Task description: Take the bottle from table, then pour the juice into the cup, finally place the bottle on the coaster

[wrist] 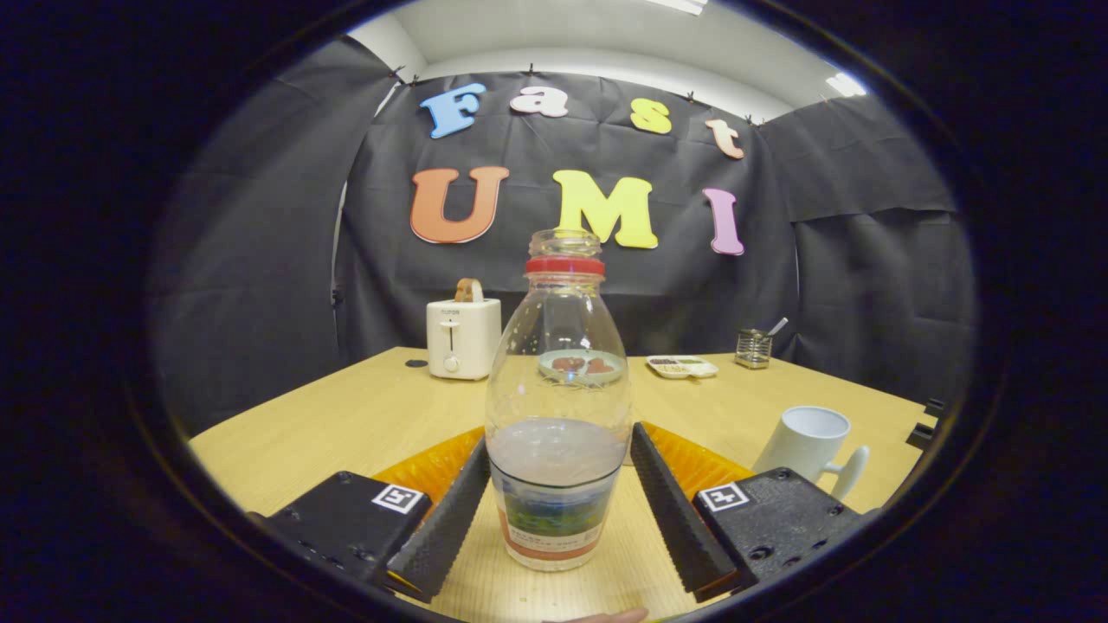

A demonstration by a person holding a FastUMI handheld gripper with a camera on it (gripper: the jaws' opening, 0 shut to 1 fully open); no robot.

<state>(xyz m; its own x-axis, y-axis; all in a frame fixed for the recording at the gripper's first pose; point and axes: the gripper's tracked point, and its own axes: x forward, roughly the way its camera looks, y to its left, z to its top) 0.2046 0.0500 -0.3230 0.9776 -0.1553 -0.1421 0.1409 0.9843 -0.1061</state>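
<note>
Standing upright on the pale wooden table (346,415), the clear plastic bottle (558,407) with a red neck ring and no cap is framed between the two fingers of the gripper (558,502), which are spread to either side of its lower body. Small gaps seem to remain at both pads, so the fingers are judged open and not yet pressing; contact on the hidden rear side cannot be ruled out. The straddling pose suits a grasp low on the labelled section, where the bottle is widest and steadiest. Cloudy liquid fills roughly the bottom third.

The white ceramic cup (809,441) stands at about two o'clock from the bottle, leaning in this warped view, its handle turned toward the gripper. An orange ribbed coaster (433,463) lies under and behind the bottle, largely covered by the fingers, so its full outline cannot be made out. At eleven o'clock sits a white toaster (463,337). A small plate (682,367) and a wire holder (753,348) at one o'clock are too small for their contents to be told.
</note>
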